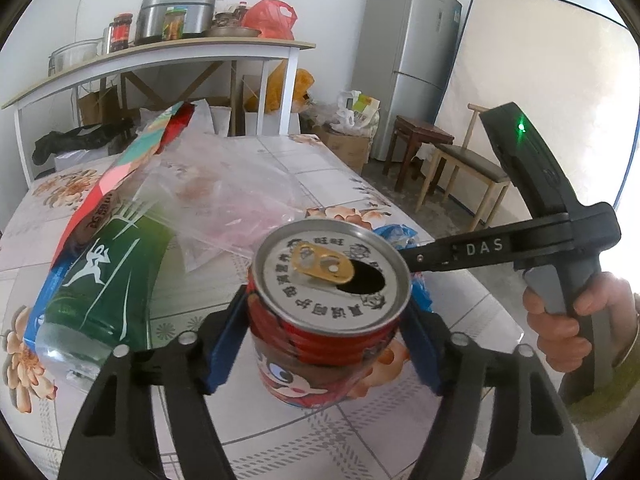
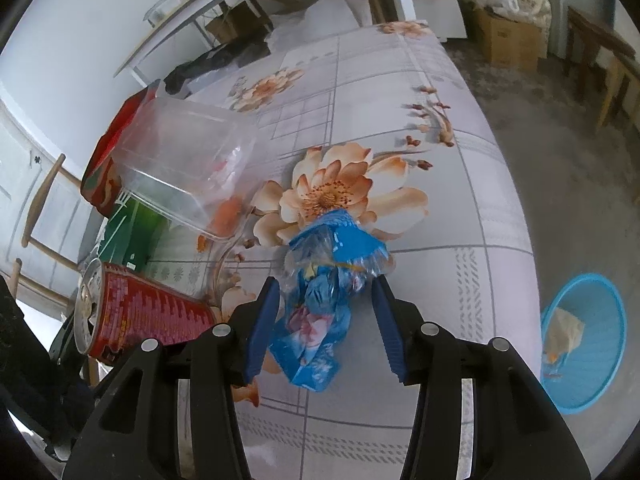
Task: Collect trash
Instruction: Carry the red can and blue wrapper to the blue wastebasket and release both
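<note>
Red can (image 1: pixel 320 332), blue wrapper (image 2: pixel 316 320), blue basket (image 2: pixel 592 344), peach-flowered grey-checked tablecloth (image 2: pixel 440 240).

Left wrist cam sits super close over the red open-topped drink can (image 1: pixel 326 312), looking across the flower-print desk (image 1: pixel 328 176) toward the grey fridge (image 1: pixel 404 60). Right wrist cam tilts down steeper at the same desk; that can shows lower left there too.

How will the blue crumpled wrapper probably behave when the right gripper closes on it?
The blue wrapper looks like thin crinkled film, so it will probably collapse and feel very light. Its glossy surface may slip between the right gripper pads, which stand clear of it.
</note>
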